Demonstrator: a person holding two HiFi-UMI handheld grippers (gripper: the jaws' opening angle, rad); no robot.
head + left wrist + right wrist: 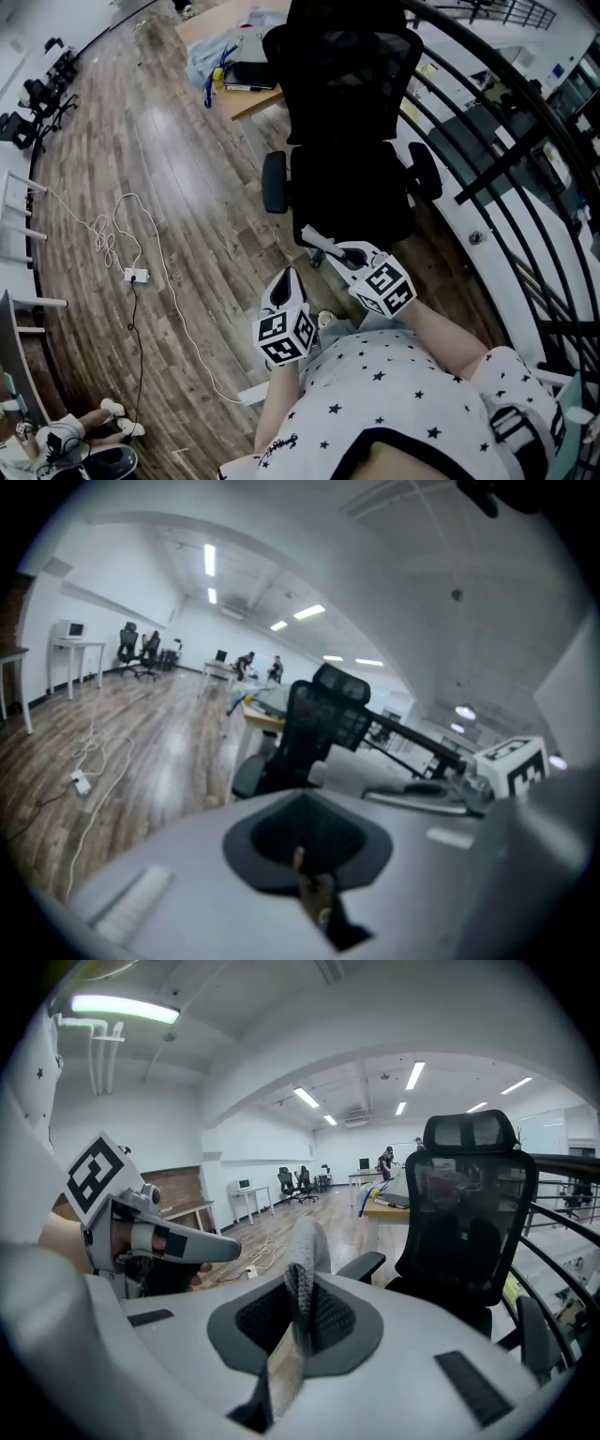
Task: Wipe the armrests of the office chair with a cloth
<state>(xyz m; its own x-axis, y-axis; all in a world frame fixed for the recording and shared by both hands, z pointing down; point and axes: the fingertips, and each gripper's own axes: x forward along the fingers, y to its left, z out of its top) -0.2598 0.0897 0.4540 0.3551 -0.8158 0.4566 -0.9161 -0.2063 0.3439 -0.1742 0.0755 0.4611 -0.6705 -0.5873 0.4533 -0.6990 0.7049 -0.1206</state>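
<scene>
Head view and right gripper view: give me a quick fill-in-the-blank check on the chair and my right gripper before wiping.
1. The office chair is ___ in colour.
2. The head view shows ___ armrests on it.
3. The right hand-held gripper has its jaws ___, with nothing between them.

Missing words: black; two; shut.

Upright black office chair, padded armrests
</scene>
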